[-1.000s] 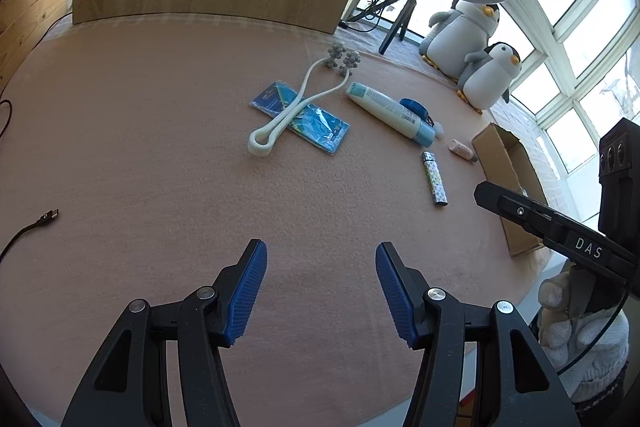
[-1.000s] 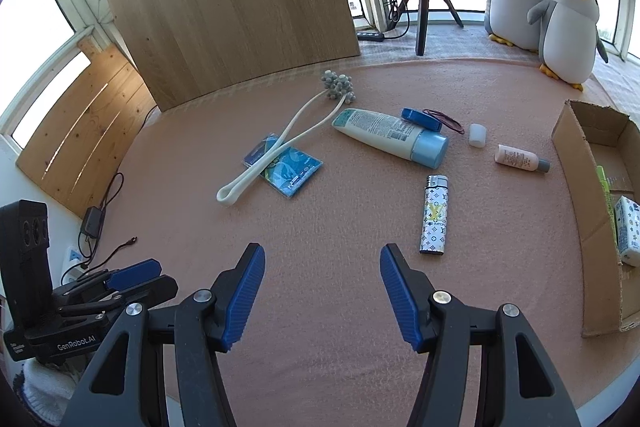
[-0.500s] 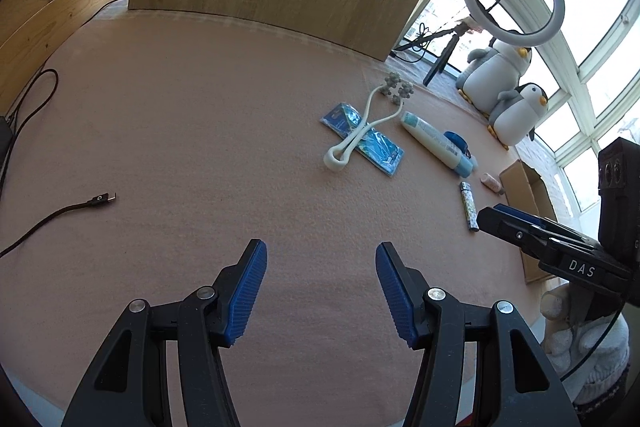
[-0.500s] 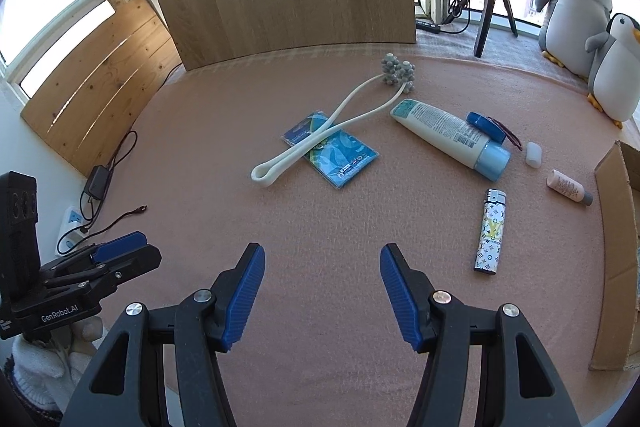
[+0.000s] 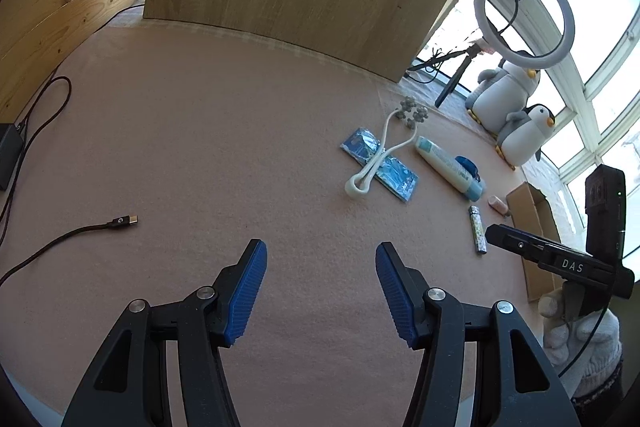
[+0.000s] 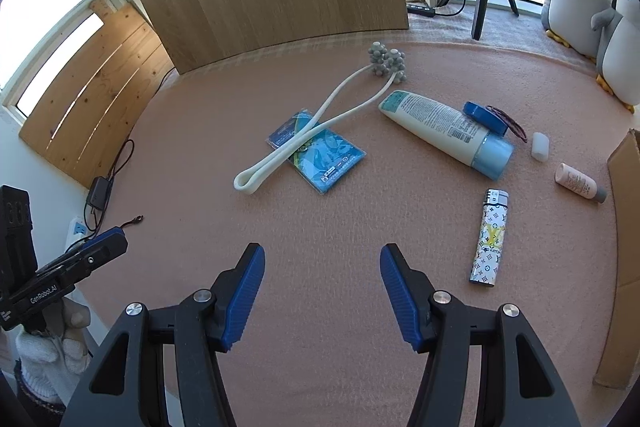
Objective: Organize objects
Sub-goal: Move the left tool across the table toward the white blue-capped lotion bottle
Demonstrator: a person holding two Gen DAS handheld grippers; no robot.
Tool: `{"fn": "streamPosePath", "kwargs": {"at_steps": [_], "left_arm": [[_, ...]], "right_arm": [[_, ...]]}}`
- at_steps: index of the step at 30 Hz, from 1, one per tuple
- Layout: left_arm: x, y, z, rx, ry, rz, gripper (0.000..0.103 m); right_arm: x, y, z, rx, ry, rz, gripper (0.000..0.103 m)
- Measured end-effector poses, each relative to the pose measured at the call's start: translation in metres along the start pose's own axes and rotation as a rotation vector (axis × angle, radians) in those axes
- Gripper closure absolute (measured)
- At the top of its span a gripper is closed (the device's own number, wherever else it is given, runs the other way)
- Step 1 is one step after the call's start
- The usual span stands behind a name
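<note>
Both tongs are hanging wide apart and gripping nothing: left gripper [image 5: 318, 291] and right gripper [image 6: 322, 293] are hovering over bare pink felt table cover [image 6: 320, 219], no item between the blue pads.

Landmark is the white squeeze tube with light blue cap [image 6: 446, 133]. Lying just left of it: the long white looped massager with grey knobbed balls [image 6: 316, 131], resting across a flat blue foil packet [image 6: 320, 153]. Touching the tube's far side near the cap: a small blue oval case [image 6: 482, 113] with a dark hair tie. Just right of the cap: a small white cylinder [image 6: 539, 146]; further right, a small pink bottle with grey cap [image 6: 580, 183]. Near side of the cap: the patterned white lighter [image 6: 490, 237]. Well right of the tube: the open brown cardboard box [image 6: 622, 227], likely the drop-off.

Judging step: reaching for a first pick, nothing sorted yet here. The lighter is sitting closest to the right gripper, so going there makes sense — turning the wrist so pads are closing across its narrow width, coming down flat to the felt, squeezing mid-body so it isn't pivoting out.
</note>
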State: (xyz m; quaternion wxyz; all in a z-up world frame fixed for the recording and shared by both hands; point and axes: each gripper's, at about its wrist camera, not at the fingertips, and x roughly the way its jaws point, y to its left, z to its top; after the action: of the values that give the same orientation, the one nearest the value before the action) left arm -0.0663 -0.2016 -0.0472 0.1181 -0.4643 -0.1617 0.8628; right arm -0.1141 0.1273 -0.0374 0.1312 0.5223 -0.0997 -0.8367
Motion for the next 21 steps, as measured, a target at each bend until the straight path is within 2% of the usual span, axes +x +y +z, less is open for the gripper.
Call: {"fn": "streamPosePath", "kwargs": {"at_steps": [5,10,15,21], "left_arm": [[0.031,-0.046,0.01,0.074,0.029,-0.056,0.043],[0.07,-0.098,0.004,0.159,0.099,-0.11,0.043],[0.103,-0.14,-0.001,0.216,0.152,-0.142,0.043],[0.124,-0.174,0.014,0.242,0.156,-0.146,0.043]], "right_arm": [[-0.014,-0.056,-0.005,0.134,-0.019,-0.032,0.047],[-0.025,-0.102,-0.013,0.229,-0.033,-0.066,0.047],[-0.027,-0.127,-0.02,0.279,-0.035,-0.067,0.047],[-0.03,-0.144,-0.021,0.292,-0.045,-0.048,0.047]]}}
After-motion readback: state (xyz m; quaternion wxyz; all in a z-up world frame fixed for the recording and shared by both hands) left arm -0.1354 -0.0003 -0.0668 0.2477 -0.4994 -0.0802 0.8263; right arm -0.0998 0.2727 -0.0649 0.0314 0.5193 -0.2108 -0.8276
